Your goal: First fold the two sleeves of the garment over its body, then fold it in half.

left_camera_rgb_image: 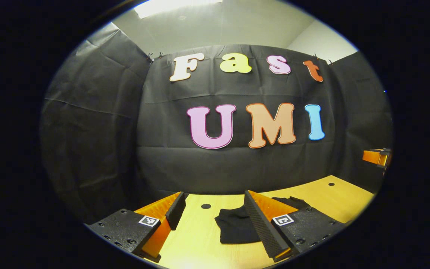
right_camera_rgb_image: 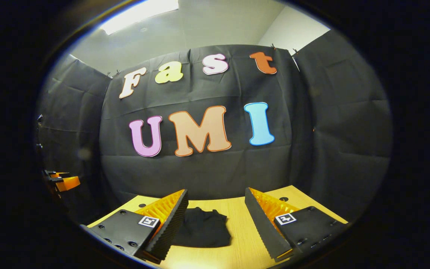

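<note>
One garment (left_camera_rgb_image: 237,226) lies on the table (left_camera_rgb_image: 200,243): a black, matte cloth item gathered into a compact, roughly rectangular bundle with soft creases and a slightly uneven far edge. In the left gripper view it rests flat on the wood between the two fingers, its right part hidden behind the right-hand finger. In the right gripper view the garment (right_camera_rgb_image: 203,229) lies toward the left, its left edge hidden behind the left-hand finger.

The table (right_camera_rgb_image: 237,239) is a pale, smooth wooden surface with small dark round holes near its far edge.

Left gripper (left_camera_rgb_image: 215,220): jaws spread wide, nothing held, raised above the table. Each finger is a wedge-shaped block with a ribbed inner pad face, mounted on a textured plate that carries a small square marker and screw heads.

Right gripper (right_camera_rgb_image: 217,222): jaws likewise wide apart and empty, with the same wedge shape, ribbed pads and marker plates.

Part of the right gripper (left_camera_rgb_image: 377,157) shows at the far right edge of the left gripper view; part of the left gripper (right_camera_rgb_image: 60,181) shows at the far left edge of the right gripper view.

Creased black cloth forms the booth wall (left_camera_rgb_image: 99,123) behind the table.
</note>
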`<state>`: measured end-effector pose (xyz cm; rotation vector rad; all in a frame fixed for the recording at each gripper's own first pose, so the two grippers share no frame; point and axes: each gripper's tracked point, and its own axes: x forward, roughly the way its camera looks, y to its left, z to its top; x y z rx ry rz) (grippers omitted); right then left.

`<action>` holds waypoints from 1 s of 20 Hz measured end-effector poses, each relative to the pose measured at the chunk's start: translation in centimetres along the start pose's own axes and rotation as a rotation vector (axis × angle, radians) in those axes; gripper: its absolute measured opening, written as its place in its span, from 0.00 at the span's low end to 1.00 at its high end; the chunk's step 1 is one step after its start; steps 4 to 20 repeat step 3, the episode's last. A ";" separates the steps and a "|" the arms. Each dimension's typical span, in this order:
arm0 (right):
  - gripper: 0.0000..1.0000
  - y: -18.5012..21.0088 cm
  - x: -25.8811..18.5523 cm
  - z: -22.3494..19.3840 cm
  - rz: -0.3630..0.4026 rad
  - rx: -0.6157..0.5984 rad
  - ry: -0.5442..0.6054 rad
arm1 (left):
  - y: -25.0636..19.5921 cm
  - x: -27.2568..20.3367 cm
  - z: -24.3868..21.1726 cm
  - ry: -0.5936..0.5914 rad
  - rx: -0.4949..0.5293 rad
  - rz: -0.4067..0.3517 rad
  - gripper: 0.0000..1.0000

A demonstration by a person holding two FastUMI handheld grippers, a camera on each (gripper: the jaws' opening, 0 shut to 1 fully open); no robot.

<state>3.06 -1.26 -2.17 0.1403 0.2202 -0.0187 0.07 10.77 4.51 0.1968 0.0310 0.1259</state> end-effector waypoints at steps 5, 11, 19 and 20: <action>0.92 0.7 -3.4 0.0 0.009 -0.010 -0.009 | 1.1 -2.8 1.6 -0.038 0.022 0.007 0.95; 0.92 0.7 -3.4 0.0 0.009 -0.010 -0.009 | 1.1 -2.8 1.6 -0.038 0.022 0.007 0.95; 0.92 0.7 -3.4 0.0 0.009 -0.010 -0.009 | 1.1 -2.8 1.6 -0.038 0.022 0.007 0.95; 0.92 0.7 -3.4 0.0 0.009 -0.010 -0.009 | 1.1 -2.8 1.6 -0.038 0.022 0.007 0.95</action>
